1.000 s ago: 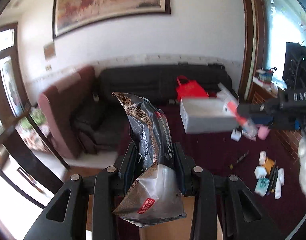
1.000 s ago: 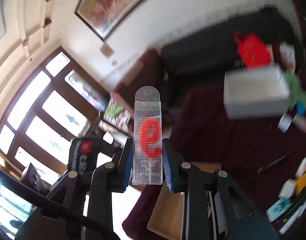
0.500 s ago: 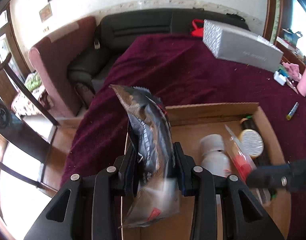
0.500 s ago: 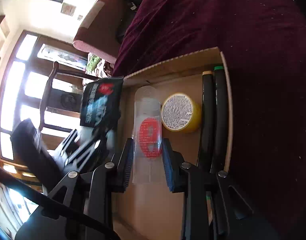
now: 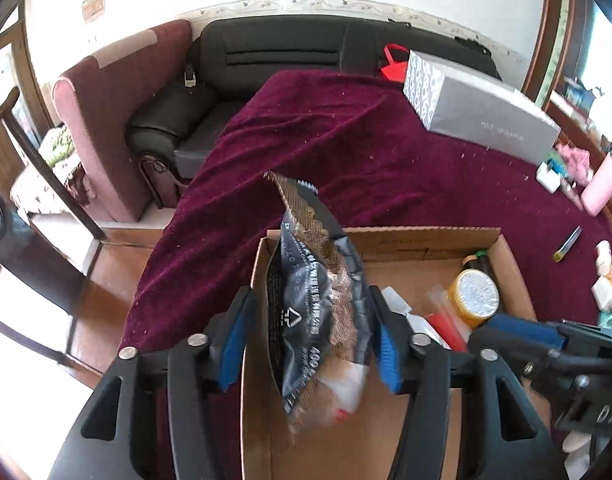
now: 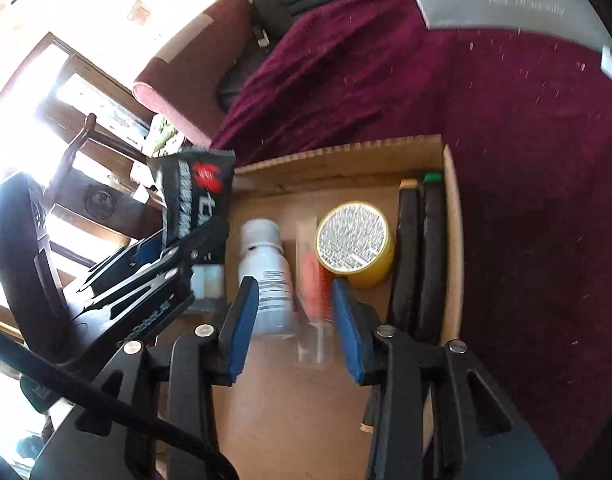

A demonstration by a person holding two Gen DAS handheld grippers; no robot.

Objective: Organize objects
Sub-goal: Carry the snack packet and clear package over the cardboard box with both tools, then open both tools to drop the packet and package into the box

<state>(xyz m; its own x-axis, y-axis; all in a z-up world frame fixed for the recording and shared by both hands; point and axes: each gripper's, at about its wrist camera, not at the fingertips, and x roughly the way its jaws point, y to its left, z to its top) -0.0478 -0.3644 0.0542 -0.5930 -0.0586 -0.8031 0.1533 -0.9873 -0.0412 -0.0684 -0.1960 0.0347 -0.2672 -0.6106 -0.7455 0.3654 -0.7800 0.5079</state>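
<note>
My left gripper (image 5: pixel 312 332) stands open over the left side of the cardboard box (image 5: pixel 386 240); a black and gold snack bag (image 5: pixel 318 304) hangs between its spread fingers, blurred. My right gripper (image 6: pixel 294 320) is open over the box (image 6: pixel 346 152); the clear pack with a red item (image 6: pixel 312 284) lies loose between its fingers, blurred. In the box are a white bottle (image 6: pixel 266 276), a yellow round tin (image 6: pixel 356 240) and two black tubes (image 6: pixel 422 260). The left gripper and bag (image 6: pixel 198 196) show at the left of the right wrist view.
The box sits on a maroon cloth (image 5: pixel 346 140) over a table. A grey oblong box (image 5: pixel 478 112) lies at the far right, with small items (image 5: pixel 602 280) and a pink cup (image 5: pixel 600 188) on the right. A sofa (image 5: pixel 266 60) and armchair (image 5: pixel 102 120) stand behind.
Both grippers came down over the cardboard box and opened. The snack bag and the clear pack slipped free of the fingers and are dropping into the box.
</note>
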